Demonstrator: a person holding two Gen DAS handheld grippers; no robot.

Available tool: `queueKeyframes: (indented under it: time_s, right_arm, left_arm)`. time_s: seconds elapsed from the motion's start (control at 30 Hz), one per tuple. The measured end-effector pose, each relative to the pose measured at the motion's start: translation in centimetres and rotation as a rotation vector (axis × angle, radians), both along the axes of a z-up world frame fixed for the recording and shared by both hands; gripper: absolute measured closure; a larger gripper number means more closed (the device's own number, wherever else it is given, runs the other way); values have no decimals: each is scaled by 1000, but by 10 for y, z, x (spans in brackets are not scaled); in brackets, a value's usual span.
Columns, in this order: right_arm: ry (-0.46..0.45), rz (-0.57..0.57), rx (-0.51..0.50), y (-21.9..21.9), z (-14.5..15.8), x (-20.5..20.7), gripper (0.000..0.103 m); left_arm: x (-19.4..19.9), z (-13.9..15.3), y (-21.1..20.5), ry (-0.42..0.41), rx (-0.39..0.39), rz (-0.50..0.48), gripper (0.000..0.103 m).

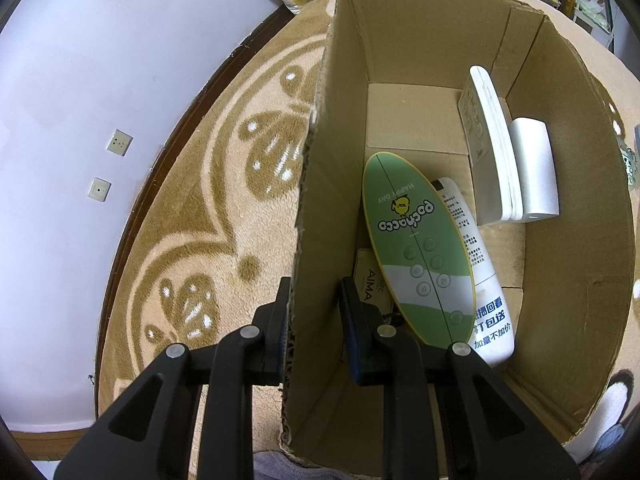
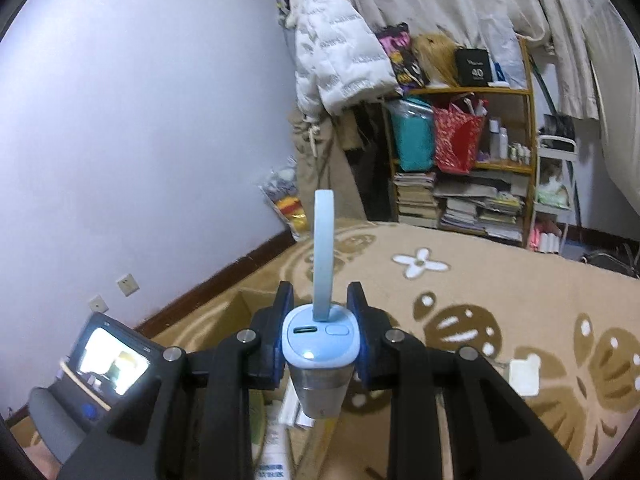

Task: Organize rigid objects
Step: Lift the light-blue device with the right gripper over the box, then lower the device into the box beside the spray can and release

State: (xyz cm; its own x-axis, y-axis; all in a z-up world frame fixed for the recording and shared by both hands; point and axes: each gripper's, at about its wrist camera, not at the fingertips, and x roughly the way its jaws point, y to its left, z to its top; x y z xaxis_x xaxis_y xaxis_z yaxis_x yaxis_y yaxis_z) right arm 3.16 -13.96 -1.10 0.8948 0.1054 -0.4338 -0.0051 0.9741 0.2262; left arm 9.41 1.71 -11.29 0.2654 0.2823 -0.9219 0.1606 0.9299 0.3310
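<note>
On a beige floral carpet (image 1: 224,216) by a lilac wall, the right gripper (image 2: 320,334) has its fingers closed on a pale-blue lidded cup (image 2: 320,356), held just above the cardboard box (image 1: 576,184). The left gripper (image 1: 314,320) straddles the box's near wall, fingers not quite pinching it. Placing seems the step in hand: lower the cup into bare floor beside the box's five items — one green oval remote (image 1: 416,240), one printed white tube (image 1: 480,272), two white devices (image 1: 512,160) and one card.

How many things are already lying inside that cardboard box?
5 visible: a green oval remote, a white tube beside it, an AIMA card underneath, and a white remote beside a white block. More may be hidden.
</note>
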Motion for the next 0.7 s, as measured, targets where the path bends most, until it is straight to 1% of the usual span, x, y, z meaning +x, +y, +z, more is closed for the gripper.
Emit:
queueKeyframes:
  time_s: [0.1, 0.23, 0.43, 0.53, 0.63, 0.7]
  right_arm:
    - [14, 34, 39, 4, -5, 2, 74]
    - [71, 76, 76, 9, -23, 9, 74]
    - [156, 108, 114, 8, -48, 16, 74]
    - [199, 114, 130, 7, -55, 19, 74]
    - [208, 114, 115, 7, -57, 18, 72]
    - [183, 110, 106, 8, -54, 15, 72]
  left_arm:
    - [0, 1, 1, 0, -2, 1, 81]
    - [1, 0, 2, 0, -5, 1, 81]
    - [1, 0, 2, 0, -5, 2, 81]
    - [1, 0, 2, 0, -4, 1, 80]
    - [0, 0, 2, -1, -2, -3, 80]
    - [0, 0, 1, -2, 3, -5, 80]
